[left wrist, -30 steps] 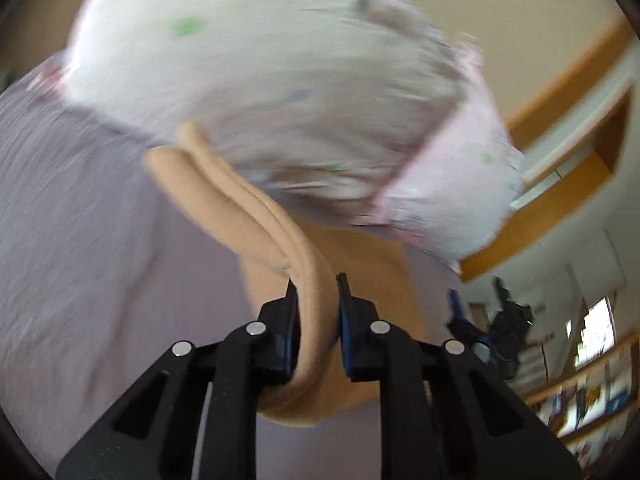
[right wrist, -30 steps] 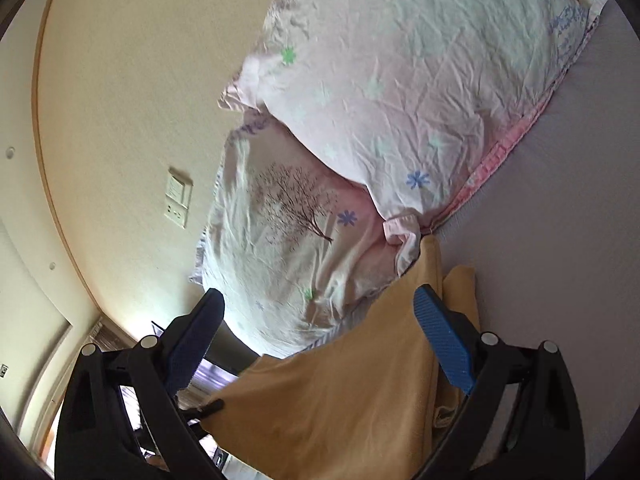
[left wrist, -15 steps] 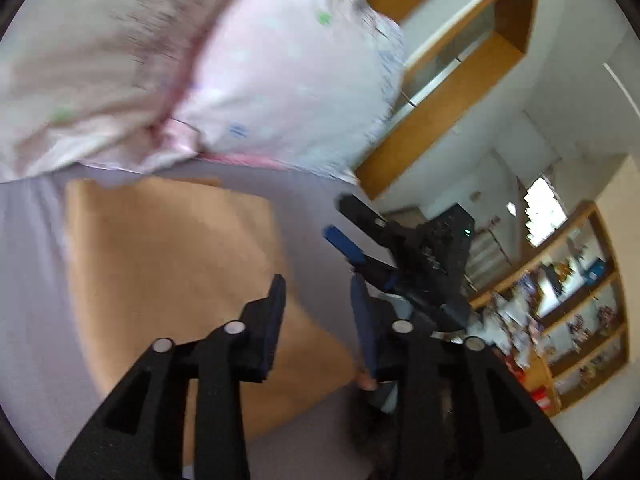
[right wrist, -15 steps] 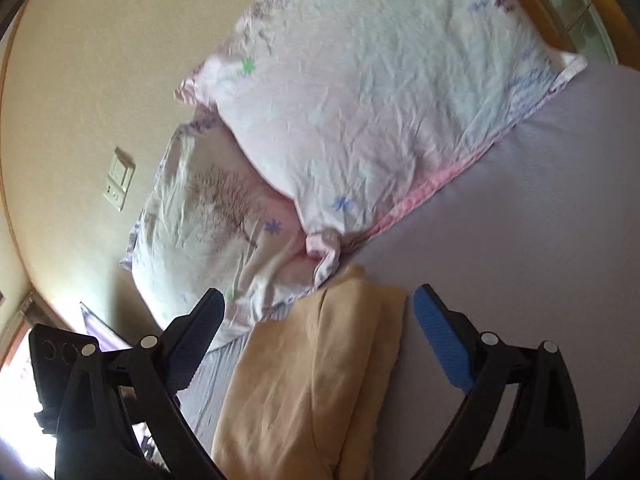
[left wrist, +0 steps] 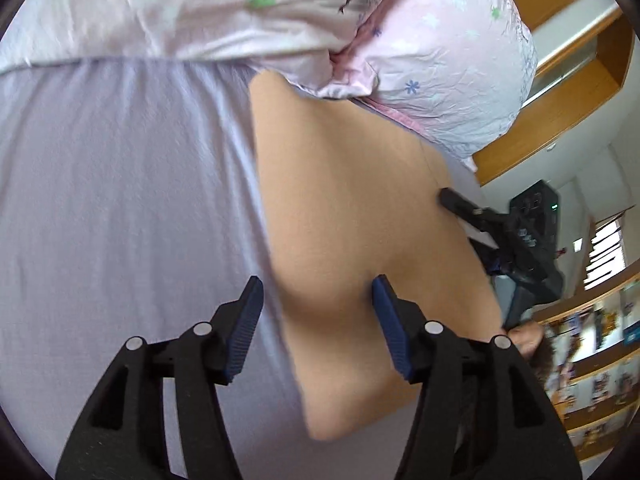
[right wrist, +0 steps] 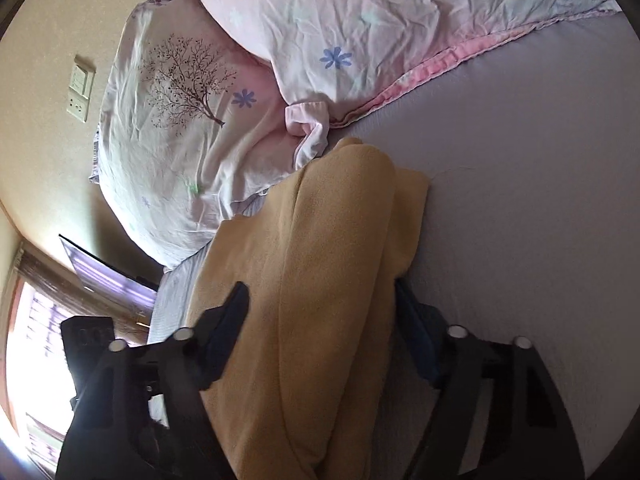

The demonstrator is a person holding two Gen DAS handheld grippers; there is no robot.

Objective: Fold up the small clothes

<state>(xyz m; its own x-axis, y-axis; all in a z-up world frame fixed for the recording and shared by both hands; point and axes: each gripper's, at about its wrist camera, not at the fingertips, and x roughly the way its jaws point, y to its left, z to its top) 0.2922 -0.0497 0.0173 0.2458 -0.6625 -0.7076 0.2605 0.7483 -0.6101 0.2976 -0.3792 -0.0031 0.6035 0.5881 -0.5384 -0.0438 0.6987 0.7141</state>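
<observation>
A tan fleece garment (left wrist: 352, 216) lies folded on the lilac bed sheet (left wrist: 120, 200), its far corner against the pillows. My left gripper (left wrist: 316, 300) is open and empty, its fingers straddling the garment's near left edge. My right gripper (right wrist: 320, 304) is open with its fingers on either side of a raised fold of the garment (right wrist: 328, 264). The right gripper also shows in the left wrist view (left wrist: 500, 236) at the garment's right edge.
Two pink floral pillows (right wrist: 360, 20) (right wrist: 180, 120) lie at the head of the bed, touching the garment. A wall with a switch plate (right wrist: 80, 88) is behind them. Wooden shelves (left wrist: 580, 60) and a bookcase (left wrist: 592, 360) stand to the right.
My left gripper let go of the garment edge and opened. The garment now lies folded flat on the sheet. My right gripper moved down over its raised fold.
</observation>
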